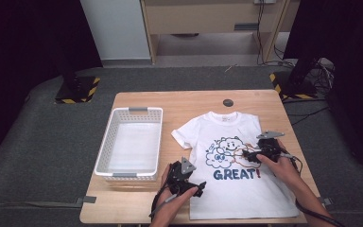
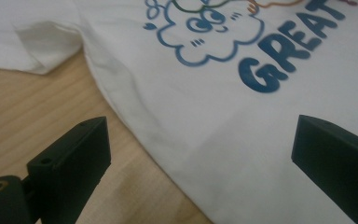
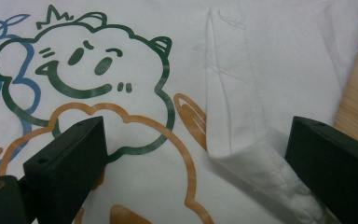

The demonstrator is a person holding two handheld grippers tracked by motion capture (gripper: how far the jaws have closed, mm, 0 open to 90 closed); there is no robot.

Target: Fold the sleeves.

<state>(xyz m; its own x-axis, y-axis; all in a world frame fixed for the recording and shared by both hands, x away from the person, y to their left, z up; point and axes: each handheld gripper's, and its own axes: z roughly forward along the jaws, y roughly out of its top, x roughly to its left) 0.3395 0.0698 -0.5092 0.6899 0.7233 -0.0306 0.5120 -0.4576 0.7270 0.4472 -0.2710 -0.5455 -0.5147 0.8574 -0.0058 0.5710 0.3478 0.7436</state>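
Grey carpet surrounded a light wooden desk [image 1: 137, 101] in the high view, with black curtains at both sides and cables trailing over the floor beyond the far right corner. On the desk a white plastic basket [image 1: 105, 142] stood along the left edge, and a white T-shirt [image 1: 238, 191] lay flat on the right half, its collar toward the far edge and its hem at the near edge. Its print showed cartoon clouds above the word GREAT. The left gripper [image 1: 199, 188] hung at the shirt's near left side, close to the near edge of the desk. The right gripper [image 1: 246, 155] was over the print, beside the right sleeve, which lay folded inward.

Seen from the left gripper view, the jaws stood wide apart and grasped nothing; one was over bare wood, the other over the T-shirt [image 2: 205, 126], whose side edge ran between them.

From the right gripper view, the jaws stood released, holding nothing. The folded sleeve [image 3: 230, 112] lay between them, its cuff end near the right-hand jaw, on the printed T-shirt [image 3: 135, 51].
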